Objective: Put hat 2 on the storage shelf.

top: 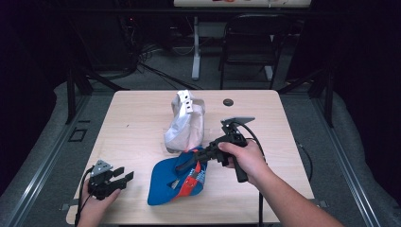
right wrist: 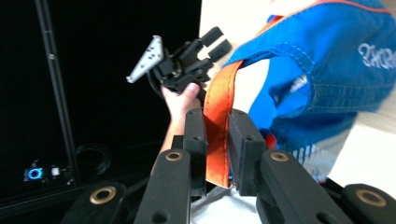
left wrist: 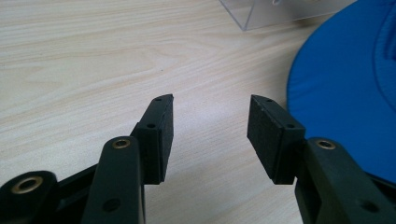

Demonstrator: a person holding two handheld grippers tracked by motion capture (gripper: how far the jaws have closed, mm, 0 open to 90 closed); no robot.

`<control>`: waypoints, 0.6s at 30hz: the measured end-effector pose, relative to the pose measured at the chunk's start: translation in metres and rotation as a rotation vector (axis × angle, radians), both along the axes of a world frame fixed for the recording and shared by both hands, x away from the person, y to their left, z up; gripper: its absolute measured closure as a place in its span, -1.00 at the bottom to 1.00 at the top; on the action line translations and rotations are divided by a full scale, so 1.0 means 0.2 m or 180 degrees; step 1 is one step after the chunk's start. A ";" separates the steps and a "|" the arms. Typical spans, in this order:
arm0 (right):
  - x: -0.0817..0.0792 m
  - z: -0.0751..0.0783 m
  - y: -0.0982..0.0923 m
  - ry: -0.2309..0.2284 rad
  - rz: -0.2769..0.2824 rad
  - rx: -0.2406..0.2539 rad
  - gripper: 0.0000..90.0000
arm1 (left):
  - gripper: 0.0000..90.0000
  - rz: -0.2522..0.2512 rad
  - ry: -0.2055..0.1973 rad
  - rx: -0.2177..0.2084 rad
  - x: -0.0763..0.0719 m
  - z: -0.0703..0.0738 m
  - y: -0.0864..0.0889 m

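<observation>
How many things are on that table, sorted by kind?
Blue cap: 1
White-grey cap on a clear stand: 1
Small dark round disc: 1
Handheld gripper: 2, left, right
Total: 5

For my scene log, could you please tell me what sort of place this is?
Probably a lab or studio recording bay: a bare wooden table ringed by black curtains, cables across the grey floor, and a folding chair behind.

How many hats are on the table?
2. A blue cap lies near the front, its orange strap pinched by the right tongs. A silvery cap sits behind it, mid-table.
</observation>
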State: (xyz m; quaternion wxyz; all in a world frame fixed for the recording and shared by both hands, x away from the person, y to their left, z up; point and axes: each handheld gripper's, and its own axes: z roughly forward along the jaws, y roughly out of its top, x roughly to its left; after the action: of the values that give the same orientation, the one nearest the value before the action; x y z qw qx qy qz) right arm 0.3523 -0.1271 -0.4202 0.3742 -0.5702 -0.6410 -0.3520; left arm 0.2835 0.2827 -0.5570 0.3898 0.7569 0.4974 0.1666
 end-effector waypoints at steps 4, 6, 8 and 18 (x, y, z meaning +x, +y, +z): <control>0.00 0.04 0.00 -0.0007 -0.0080 0.0088 0.75 | 0.14 0.0000 -0.0001 0.0000 0.00 0.00 0.00; 0.00 0.06 -0.02 -0.0023 -0.0075 0.0115 0.75 | 0.14 0.0003 -0.0005 -0.0003 0.00 0.00 0.00; 0.00 0.09 -0.04 -0.0025 -0.0121 0.0131 0.75 | 0.14 0.0008 0.0006 0.0002 0.00 0.00 0.00; -0.03 0.28 -0.14 -0.0145 -0.0305 0.0150 0.75 | 0.14 0.0010 -0.0029 0.0008 0.00 0.00 0.00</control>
State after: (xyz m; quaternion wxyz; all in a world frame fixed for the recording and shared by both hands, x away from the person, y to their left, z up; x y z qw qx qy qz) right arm 0.3466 -0.1556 -0.3638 0.3555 -0.5831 -0.6128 -0.3975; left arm 0.2827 0.2819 -0.5564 0.3909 0.7558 0.4966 0.1714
